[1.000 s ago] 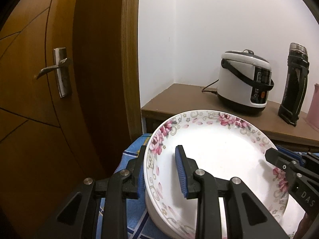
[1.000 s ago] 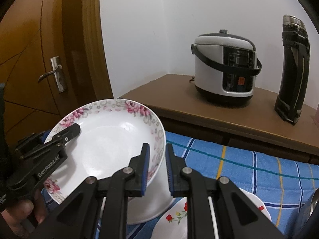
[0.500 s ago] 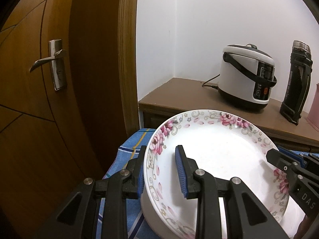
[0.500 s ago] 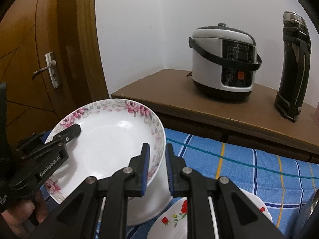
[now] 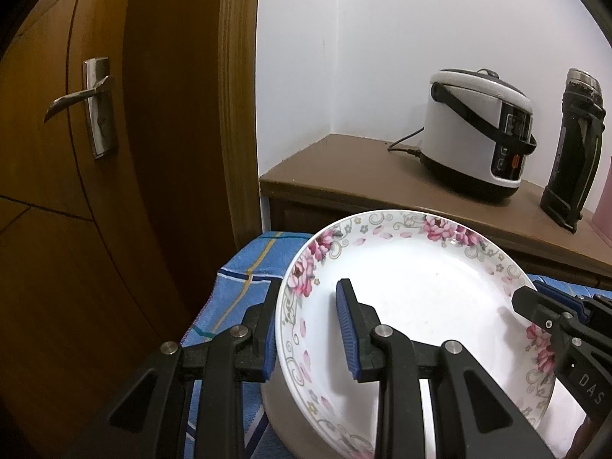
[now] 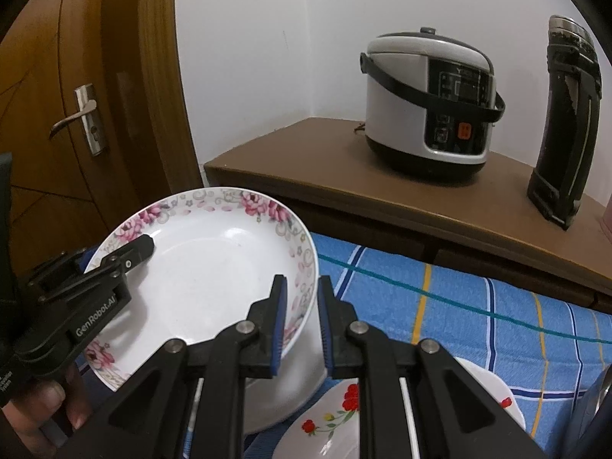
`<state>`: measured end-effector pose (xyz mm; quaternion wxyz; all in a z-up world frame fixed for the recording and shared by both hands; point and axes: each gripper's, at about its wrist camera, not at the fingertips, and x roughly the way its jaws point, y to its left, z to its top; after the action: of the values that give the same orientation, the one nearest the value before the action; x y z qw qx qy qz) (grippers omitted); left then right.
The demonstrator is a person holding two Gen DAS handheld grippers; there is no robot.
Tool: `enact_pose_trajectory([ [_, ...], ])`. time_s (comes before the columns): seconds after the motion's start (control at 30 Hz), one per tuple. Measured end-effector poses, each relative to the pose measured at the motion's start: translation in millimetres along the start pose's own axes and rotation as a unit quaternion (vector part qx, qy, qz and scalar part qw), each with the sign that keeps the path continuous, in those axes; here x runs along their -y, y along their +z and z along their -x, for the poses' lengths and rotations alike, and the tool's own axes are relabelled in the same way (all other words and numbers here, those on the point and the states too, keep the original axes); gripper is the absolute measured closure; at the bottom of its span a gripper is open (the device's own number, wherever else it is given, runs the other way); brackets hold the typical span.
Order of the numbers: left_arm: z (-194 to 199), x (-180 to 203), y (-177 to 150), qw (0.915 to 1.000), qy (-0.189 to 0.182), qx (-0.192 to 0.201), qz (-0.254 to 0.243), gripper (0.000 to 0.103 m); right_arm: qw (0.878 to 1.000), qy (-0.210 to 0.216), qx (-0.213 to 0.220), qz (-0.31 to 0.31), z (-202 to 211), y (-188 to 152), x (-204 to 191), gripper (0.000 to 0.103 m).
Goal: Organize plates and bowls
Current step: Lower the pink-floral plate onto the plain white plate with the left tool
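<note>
A wooden door (image 5: 69, 199) fills the left and a blue striped cloth (image 6: 478, 317) covers the table; against them the view has dropped slightly as the plate descends. The left gripper (image 5: 308, 329) straddles the pink-flowered deep plate (image 5: 420, 306) at its left rim, and the right gripper (image 6: 300, 321) pinches the opposite rim, jaws nearly closed. Still held above a white bowl (image 6: 290, 386), the plate seems about to be stacked.

The left gripper (image 6: 118, 256) reads "GenRobot.AI"; the right gripper (image 5: 531, 302) shows only "DAS".
</note>
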<state>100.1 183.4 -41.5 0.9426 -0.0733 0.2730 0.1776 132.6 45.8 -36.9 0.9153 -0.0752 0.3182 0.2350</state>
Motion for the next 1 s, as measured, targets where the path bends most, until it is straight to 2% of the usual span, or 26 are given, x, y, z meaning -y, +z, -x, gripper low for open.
enact_pose_trajectory([
  [1.0,-17,-3,-3,0.9995,-0.011,-0.03,0.008,0.072,0.998,-0.005,-0.06,0.033,-15,2,-4,0.087],
])
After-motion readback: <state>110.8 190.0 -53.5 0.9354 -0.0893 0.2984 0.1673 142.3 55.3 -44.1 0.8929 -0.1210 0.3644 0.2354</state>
